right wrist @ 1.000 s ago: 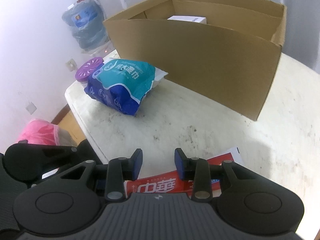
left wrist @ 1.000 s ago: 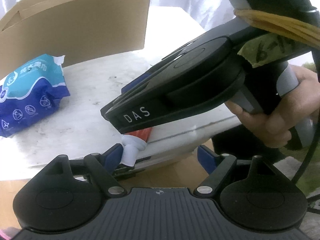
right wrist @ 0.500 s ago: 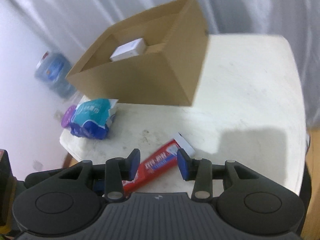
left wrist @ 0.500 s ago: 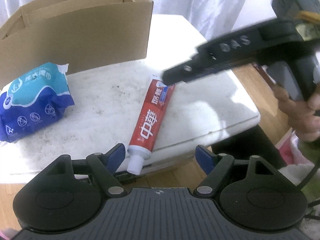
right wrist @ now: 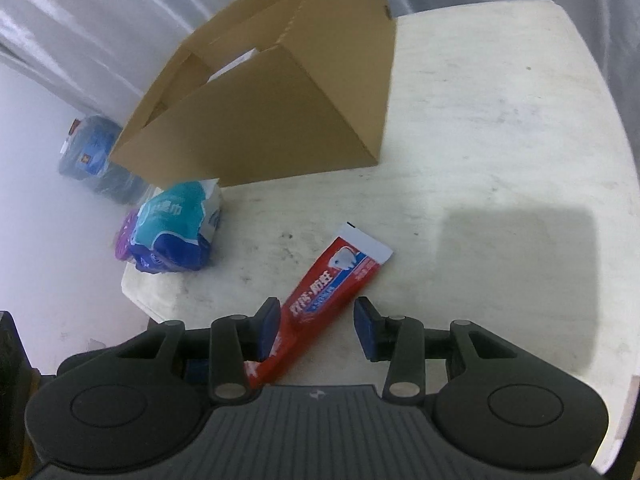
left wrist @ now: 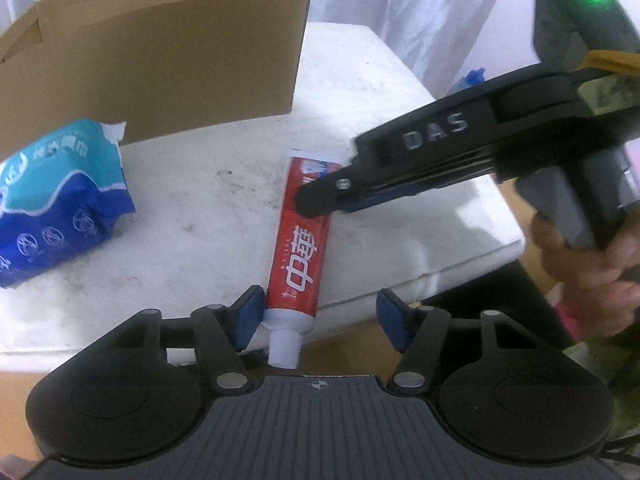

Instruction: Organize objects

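Because the toothpaste tube (left wrist: 299,252) lies with its white cap (left wrist: 285,345) hanging past the table (left wrist: 400,92) edge, that end is free to be pinched from both sides, and the left gripper (left wrist: 318,318) sits right there: its jaws are closing, the cap end between them, the left pad beside the tube's shoulder and the right pad not yet touching. From the far side, the right gripper (right wrist: 316,322) straddles the tube's middle with jaws apart and pressing on nothing; it seems placed to steady or line up the tube. Ahead of both tools stands the open cardboard box (right wrist: 280,100), the likely destination, with a blue tissue pack (left wrist: 52,200) off to the left, just before it.
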Demonstrator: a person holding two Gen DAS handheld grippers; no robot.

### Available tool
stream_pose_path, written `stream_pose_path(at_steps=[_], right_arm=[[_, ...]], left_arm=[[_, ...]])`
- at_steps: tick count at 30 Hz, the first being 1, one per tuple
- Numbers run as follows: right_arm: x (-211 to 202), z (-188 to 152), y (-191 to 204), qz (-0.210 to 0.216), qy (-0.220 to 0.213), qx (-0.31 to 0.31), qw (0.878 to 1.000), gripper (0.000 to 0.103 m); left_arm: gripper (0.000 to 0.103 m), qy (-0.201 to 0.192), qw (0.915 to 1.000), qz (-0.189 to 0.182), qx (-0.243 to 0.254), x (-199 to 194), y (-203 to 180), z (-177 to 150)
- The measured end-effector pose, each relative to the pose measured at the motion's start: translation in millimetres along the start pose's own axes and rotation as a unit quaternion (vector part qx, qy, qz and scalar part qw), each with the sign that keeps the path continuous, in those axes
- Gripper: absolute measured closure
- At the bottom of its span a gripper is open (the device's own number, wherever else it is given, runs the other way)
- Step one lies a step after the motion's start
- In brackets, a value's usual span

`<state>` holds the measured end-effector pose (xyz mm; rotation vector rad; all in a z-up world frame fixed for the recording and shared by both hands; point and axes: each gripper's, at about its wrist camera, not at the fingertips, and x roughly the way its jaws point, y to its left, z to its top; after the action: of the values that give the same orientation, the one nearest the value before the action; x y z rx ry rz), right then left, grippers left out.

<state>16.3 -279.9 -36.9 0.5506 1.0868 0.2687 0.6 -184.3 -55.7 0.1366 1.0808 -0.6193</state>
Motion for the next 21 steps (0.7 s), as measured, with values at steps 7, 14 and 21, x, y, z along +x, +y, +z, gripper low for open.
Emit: stream_pose_path(at_steps=[7,14,21], right_arm=[[10,3,16,-0.007,0.004,-0.034,0.999,0.059],[11,-1,26,-0.027,0.001,-0.063,0.998,0.059],[12,-6,34,-0.044,-0.006,-0.083,0.996,0.059]], left_arm=[[0.046,-0.004,0.9998,-0.019,-0.008,-3,4,-2],[0.047,-0.007,0.9998,-0.017,-0.011,-2,7,0],[0.047,-0.005,0.9999,-0.005,0.009,-2,6,2]])
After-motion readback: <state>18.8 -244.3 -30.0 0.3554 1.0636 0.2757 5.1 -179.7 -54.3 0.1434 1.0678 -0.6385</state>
